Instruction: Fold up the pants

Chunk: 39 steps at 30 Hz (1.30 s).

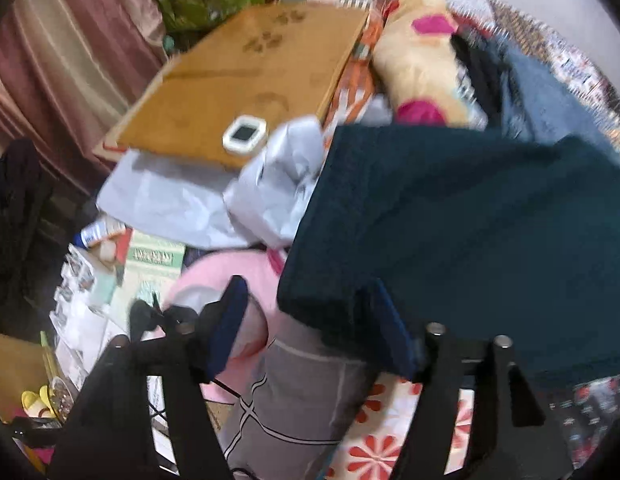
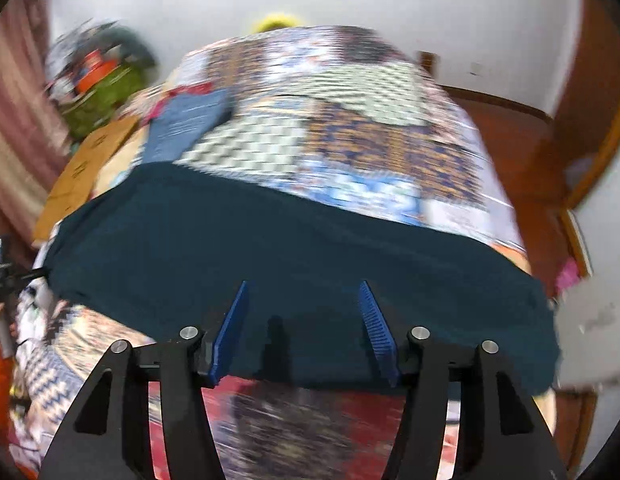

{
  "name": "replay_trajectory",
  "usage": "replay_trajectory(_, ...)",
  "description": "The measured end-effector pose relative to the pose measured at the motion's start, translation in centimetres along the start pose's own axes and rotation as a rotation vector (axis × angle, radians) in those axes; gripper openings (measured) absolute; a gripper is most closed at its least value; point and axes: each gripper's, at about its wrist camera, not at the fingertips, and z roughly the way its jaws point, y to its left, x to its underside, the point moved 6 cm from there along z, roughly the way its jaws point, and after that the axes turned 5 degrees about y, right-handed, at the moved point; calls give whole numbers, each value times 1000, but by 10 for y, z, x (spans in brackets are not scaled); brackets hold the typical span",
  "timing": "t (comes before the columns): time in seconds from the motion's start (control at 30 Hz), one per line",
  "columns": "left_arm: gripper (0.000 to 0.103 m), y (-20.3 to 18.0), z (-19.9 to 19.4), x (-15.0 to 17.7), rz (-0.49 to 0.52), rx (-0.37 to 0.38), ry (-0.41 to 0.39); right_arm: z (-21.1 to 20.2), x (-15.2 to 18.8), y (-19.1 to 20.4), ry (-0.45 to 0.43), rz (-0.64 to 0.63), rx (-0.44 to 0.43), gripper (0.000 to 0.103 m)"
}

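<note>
While the pants (image 2: 301, 248) lie across the bed, the right gripper (image 2: 303, 292) gapes empty above them.

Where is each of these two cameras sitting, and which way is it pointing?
Left wrist view: sits on the left gripper, aimed steeply down at the corner of the dark teal pants and the bedside clutter, a cardboard box among it; only its own blue-padded fingers show, standing apart.
Right wrist view: sits on the right gripper, aimed down over the pants along the patterned bedspread to the white wall; its own open fingers show, blurred.
Shared: the teal pants, the box and the bedspread.
</note>
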Motion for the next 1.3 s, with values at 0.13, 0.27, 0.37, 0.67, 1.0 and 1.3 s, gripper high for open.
replay_trajectory(0.13, 79, -23, -39, -16, 16, 14, -74, -12, 12, -68, -24, 122, 76, 54)
replay_trajectory(0.27, 82, -68, -61, -26, 59, 76, -92, -16, 20, -129, -48, 219, 124, 56)
replay_trajectory(0.37, 82, -110, -65, -30, 93, 123, -72, -7, 23, -166, -31, 278, 144, 60)
replay_trajectory(0.67, 82, -205, -36, -7, 237, 126, 18, 52, 20, -213, 66, 352, 100, 60)
replay_trajectory(1.0, 82, -227, -20, 11, 299, 53, 40, 84, 35, -213, 99, 349, 48, 32)
replay_trajectory(1.3, 82, -220, -41, 2, 283, 26, -15, 45, 12, -200, -53, 224, 223, 15)
